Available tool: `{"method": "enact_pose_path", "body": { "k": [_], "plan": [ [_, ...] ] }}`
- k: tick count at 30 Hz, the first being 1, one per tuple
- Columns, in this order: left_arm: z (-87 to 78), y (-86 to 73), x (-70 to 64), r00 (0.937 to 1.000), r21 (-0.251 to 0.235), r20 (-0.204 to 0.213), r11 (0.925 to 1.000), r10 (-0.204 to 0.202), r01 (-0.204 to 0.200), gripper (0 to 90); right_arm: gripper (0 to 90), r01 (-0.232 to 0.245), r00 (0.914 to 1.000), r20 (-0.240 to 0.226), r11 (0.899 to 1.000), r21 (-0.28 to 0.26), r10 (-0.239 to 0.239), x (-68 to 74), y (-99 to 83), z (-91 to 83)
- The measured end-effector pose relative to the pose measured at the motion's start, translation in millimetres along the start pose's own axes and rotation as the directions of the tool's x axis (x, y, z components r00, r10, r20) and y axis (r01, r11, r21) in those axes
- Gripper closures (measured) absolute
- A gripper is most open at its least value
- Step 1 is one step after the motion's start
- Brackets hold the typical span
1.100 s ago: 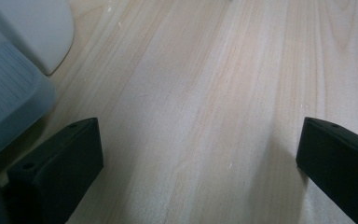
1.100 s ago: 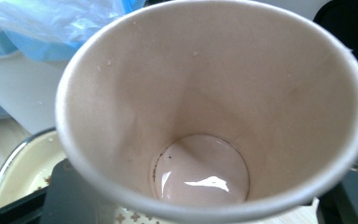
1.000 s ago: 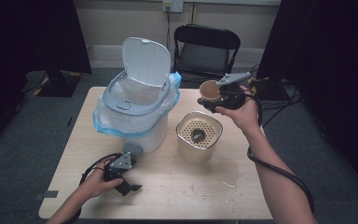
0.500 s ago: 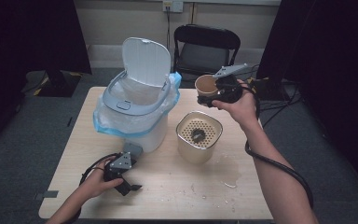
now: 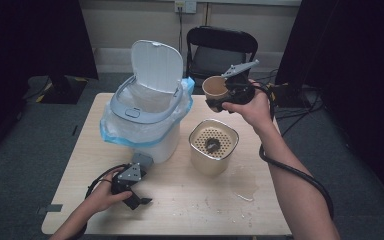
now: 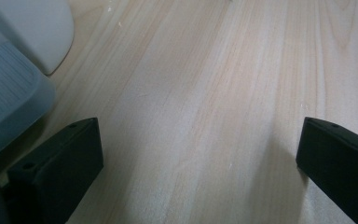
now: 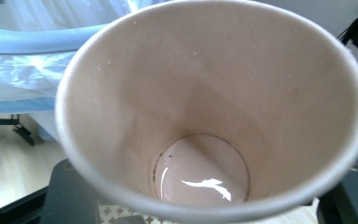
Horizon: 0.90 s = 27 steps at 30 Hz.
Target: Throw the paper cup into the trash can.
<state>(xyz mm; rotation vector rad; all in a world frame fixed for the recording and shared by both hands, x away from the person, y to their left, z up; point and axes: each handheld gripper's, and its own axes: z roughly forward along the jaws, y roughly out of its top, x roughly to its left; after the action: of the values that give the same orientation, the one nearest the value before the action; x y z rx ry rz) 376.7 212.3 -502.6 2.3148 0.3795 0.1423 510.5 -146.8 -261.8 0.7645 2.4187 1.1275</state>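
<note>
step: bin the paper cup [image 5: 215, 88] | cup: pinched in right gripper [image 5: 225, 96], held up just right of the open bin [image 5: 147, 117] | left gripper [image 5: 130, 187]: jaws spread, resting on table [image 5: 190, 205] before the bin | tip: carry level — dregs inside — release over the liner

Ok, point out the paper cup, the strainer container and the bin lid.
paper cup [image 5: 214, 87], high view, on its outer wall.
strainer container [image 5: 203, 161], high view, on its front wall.
bin lid [image 5: 156, 65], high view, on the raised lid's inner face.
</note>
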Motion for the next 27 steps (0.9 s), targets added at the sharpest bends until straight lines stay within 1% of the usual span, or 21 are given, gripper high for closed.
{"method": "enact_pose_path", "body": {
  "k": [2,3,5,10,16,18,21,22,27],
  "plan": [
    [0.0,0.0,0.0,1.0,0.0,0.0,1.0,0.0,0.0,0.0,32.3,0.007,0.9999,-0.007,1.0,0.012,-0.007,1.0,3.2,-0.2],
    [-0.1,0.1,0.0,1.0,0.001,0.0,1.0,0.0,0.0,0.0,32.3,0.013,0.9999,-0.01,1.0,0.009,-0.013,1.3,4.9,-0.4],
    [-0.1,0.1,0.0,1.0,0.001,0.0,1.0,0.0,0.0,0.0,32.3,0.008,0.9998,-0.019,1.0,-0.001,-0.008,2.9,9.1,-0.8],
    [-0.1,0.1,0.0,1.0,0.001,0.0,1.0,0.0,0.0,0.0,32.3,0.031,0.9993,-0.021,0.999,-0.006,-0.031,5.5,19.1,-1.8],
    [-0.1,0.0,0.0,1.0,0.003,0.0,1.0,0.0,0.0,0.0,32.3,0.035,0.9991,-0.023,0.999,-0.011,-0.035,6.3,28.3,-3.4],
    [0.1,-0.1,-0.4,1.0,0.001,0.002,1.0,-0.006,0.006,0.0,32.3,0.035,0.999,-0.027,0.999,-0.008,-0.035,7.3,32.6,-3.9],
    [0.0,-0.1,-0.4,1.0,0.002,0.002,1.0,-0.006,0.006,0.0,32.2,0.047,0.9984,-0.03,0.999,-0.011,-0.048,8.5,36.9,-4.0],
    [0.1,-0.1,-0.4,1.0,0.001,0.002,1.0,-0.006,0.006,0.0,32.3,0.043,0.9985,-0.034,0.999,-0.006,-0.044,9.6,38.7,-4.2],
    [0.0,-0.1,-0.4,1.0,0.002,0.002,1.0,-0.006,0.006,0.0,32.2,0.055,0.9978,-0.037,0.998,-0.004,-0.056,11.9,45.4,-4.7]
  ]
}}
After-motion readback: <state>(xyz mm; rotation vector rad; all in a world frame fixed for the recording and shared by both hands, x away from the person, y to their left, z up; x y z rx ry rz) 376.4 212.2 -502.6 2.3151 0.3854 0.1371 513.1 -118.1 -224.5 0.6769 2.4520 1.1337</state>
